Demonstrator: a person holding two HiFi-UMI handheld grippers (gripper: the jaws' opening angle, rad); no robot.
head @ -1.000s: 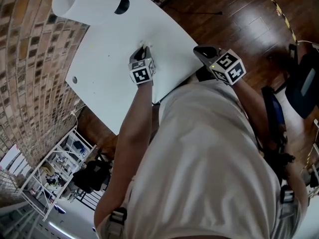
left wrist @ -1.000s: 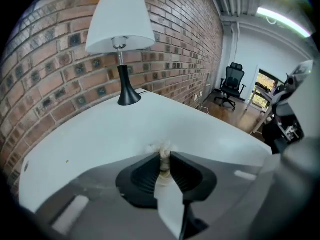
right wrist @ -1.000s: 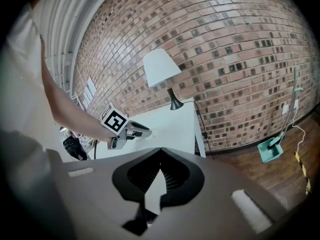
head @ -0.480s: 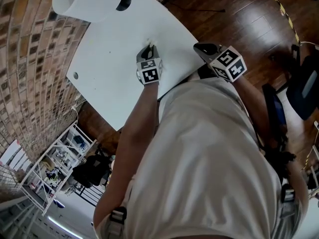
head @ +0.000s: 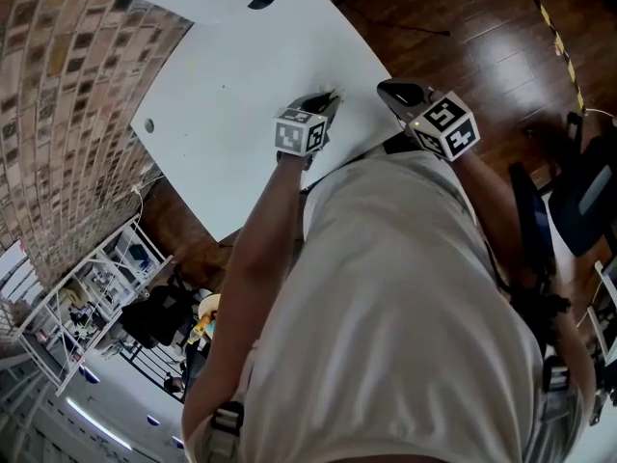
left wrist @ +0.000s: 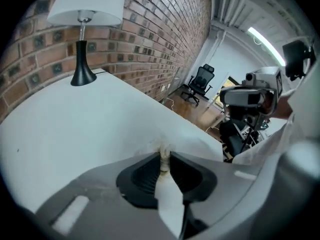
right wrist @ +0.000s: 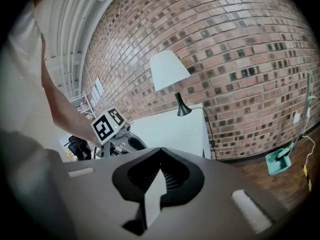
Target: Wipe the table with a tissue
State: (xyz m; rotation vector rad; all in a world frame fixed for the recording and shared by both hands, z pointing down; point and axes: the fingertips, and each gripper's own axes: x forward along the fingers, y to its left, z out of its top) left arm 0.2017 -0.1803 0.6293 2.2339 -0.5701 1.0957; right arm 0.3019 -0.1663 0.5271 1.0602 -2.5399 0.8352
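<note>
Tissue sat clamped in the tips of the left gripper, table stretching ahead of them; right gripper, closed on nothing, hung aside.

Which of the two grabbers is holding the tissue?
The left gripper: a white tissue is pinched between its jaws, down on the table. The right gripper is shut with nothing in it.

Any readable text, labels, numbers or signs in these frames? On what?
No words, brands or numbers can be read in any view.
The only signs are square black-and-white marker patterns on the left gripper cube and the right gripper cube; they hold no letters.
</note>
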